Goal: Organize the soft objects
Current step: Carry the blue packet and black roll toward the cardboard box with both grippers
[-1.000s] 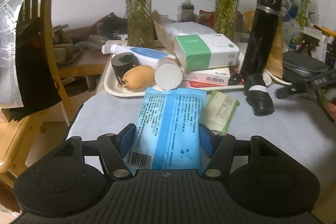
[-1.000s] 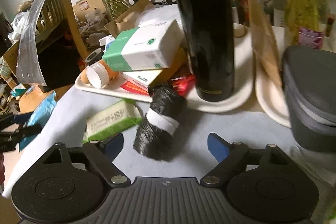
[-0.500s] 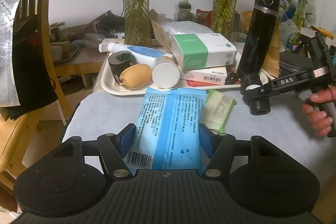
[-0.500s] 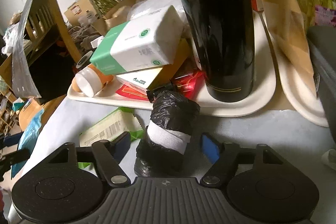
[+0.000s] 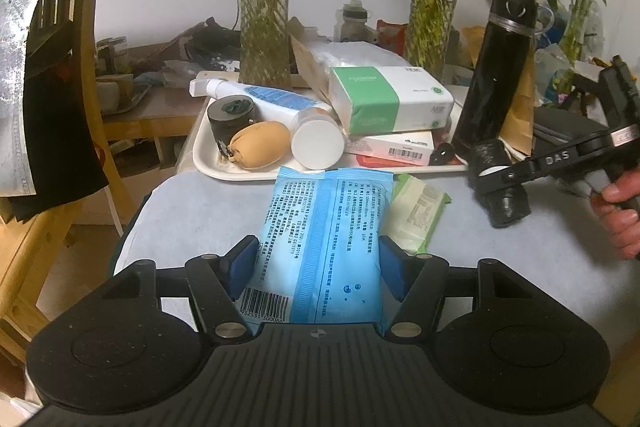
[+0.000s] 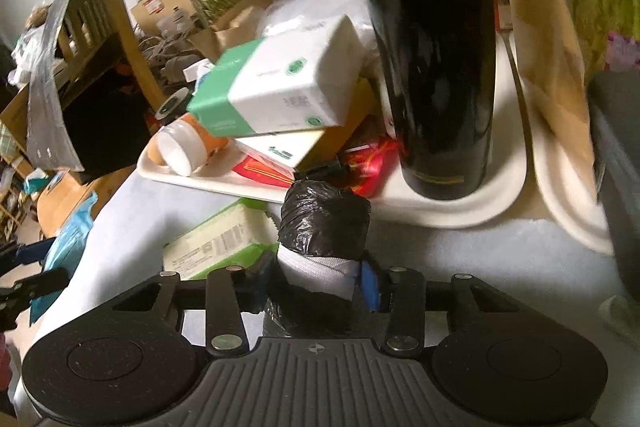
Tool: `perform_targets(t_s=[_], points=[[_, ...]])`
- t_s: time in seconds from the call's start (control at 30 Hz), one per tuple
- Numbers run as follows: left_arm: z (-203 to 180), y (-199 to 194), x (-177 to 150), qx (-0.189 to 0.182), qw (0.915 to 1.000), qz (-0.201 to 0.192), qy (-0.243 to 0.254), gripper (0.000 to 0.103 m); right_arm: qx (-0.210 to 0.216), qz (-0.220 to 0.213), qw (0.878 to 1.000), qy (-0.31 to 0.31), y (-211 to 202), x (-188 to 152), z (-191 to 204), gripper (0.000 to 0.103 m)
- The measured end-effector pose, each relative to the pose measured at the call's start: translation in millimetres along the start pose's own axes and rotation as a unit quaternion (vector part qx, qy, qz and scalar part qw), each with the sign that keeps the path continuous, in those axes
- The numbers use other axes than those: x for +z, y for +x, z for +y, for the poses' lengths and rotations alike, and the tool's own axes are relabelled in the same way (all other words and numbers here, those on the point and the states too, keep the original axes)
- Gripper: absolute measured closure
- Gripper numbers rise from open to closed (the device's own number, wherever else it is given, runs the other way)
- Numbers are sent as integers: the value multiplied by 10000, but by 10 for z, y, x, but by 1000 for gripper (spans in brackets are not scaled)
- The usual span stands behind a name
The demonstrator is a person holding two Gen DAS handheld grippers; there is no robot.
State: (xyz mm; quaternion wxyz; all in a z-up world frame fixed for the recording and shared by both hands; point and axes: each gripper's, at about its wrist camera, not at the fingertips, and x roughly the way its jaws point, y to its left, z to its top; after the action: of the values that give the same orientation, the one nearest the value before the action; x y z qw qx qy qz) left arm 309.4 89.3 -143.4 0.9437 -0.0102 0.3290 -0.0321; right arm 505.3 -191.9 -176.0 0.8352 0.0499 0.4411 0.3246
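A pale grey-blue cloth covers the table [image 5: 520, 267], and a white tray [image 5: 208, 163] at its far edge carries a tall black flask [image 5: 496, 83], a green-and-white tissue pack [image 5: 384, 99] lying on flat boxes, a white tube with blue print, and a tan pouch [image 5: 260, 151].

Nearer, a light blue wet-wipe pack [image 5: 320, 239] lies flat on the cloth. It is soft and glossy, covered in small dark print too fine to read, with a darker blue stripe down its middle and a barcode at its near corner. The left gripper [image 5: 318, 269] has a blue pad pressed on each long side of it.

Touching its right edge lies a smaller green pack [image 5: 416, 215] with a pale label panel.

To the right of that, a crinkled black bag roll [image 6: 324, 219] with a white band around its middle rests on the cloth in front of the tray. The right gripper [image 6: 316, 281] straddles the band, its jaws closing against it. The gripper's arm reads "DAS" in the left view.
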Motion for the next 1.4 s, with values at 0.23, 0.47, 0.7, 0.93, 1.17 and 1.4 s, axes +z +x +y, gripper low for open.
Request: perform_targets(t_s=[0.23, 0.47, 0.7, 0.93, 1.17, 1.4], points=[[58, -15, 27, 36, 9998, -53, -203, 40, -265, -10, 9992, -283, -399, 70, 67, 57], [-11, -166, 126, 94, 9996, -270, 85, 40, -658, -12, 9970, -413, -795, 6, 178, 57], [-162, -434, 270, 39, 9987, -327, 378, 40, -1195, -154, 9915, -499, -1299, -112, 391, 57], [-347, -765, 484, 470, 9957, -304, 736, 40, -1310, -340, 9891, -576, -1730, -225, 644, 57], [-516, -1195, 620, 571, 9936, -340, 910, 40, -1317, -530, 9878, -642, -2190, -297, 893, 57], [-743, -1579, 613, 519, 9899, -467, 1230, 40, -1352, -675, 9863, -667, -2621, -446, 1076, 57]])
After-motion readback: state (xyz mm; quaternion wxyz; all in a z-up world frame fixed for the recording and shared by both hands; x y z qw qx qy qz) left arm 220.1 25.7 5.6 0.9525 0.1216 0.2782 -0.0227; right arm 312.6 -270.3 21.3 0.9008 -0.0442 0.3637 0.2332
